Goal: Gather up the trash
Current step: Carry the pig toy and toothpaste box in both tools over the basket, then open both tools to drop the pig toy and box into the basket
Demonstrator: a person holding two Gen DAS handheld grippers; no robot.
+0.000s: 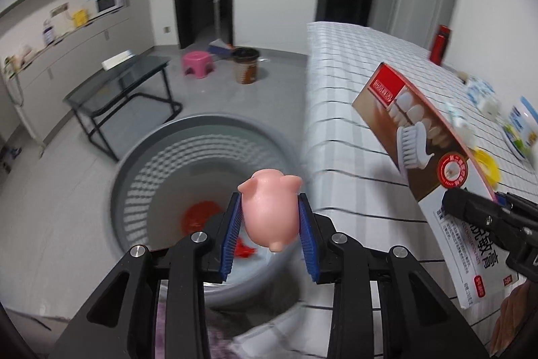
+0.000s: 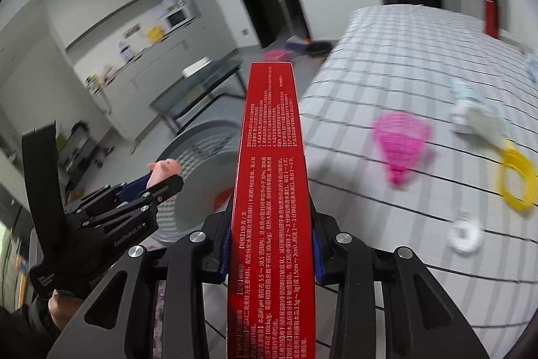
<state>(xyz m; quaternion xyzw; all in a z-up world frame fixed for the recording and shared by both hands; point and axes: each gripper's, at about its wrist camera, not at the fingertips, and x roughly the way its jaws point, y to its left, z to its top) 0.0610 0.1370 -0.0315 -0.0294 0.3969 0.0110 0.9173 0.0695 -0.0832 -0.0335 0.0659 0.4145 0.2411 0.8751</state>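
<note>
My left gripper (image 1: 269, 217) is shut on a pink toy pig (image 1: 269, 207) and holds it above the open grey trash bin (image 1: 134, 164), which has red scraps (image 1: 198, 217) at its bottom. My right gripper (image 2: 270, 224) is shut on a long red toothpaste box (image 2: 272, 190) that points forward over the table's edge, toward the bin (image 2: 201, 137). In the left wrist view the box (image 1: 420, 137) hangs at the right, over the table, held by the right gripper (image 1: 470, 211). The right wrist view shows the left gripper (image 2: 161, 187) with the pig (image 2: 164, 170) over the bin.
A table with a white checked cloth (image 1: 343, 110) stands right of the bin. On it lie a pink mesh cone (image 2: 400, 137), a yellow ring (image 2: 517, 180), a white ring (image 2: 465, 236), crumpled wrappers (image 2: 477, 113) and a jar (image 1: 523, 127). A glass side table (image 1: 127, 79), pink stool (image 1: 198, 63) and brown bucket (image 1: 247, 66) stand on the floor.
</note>
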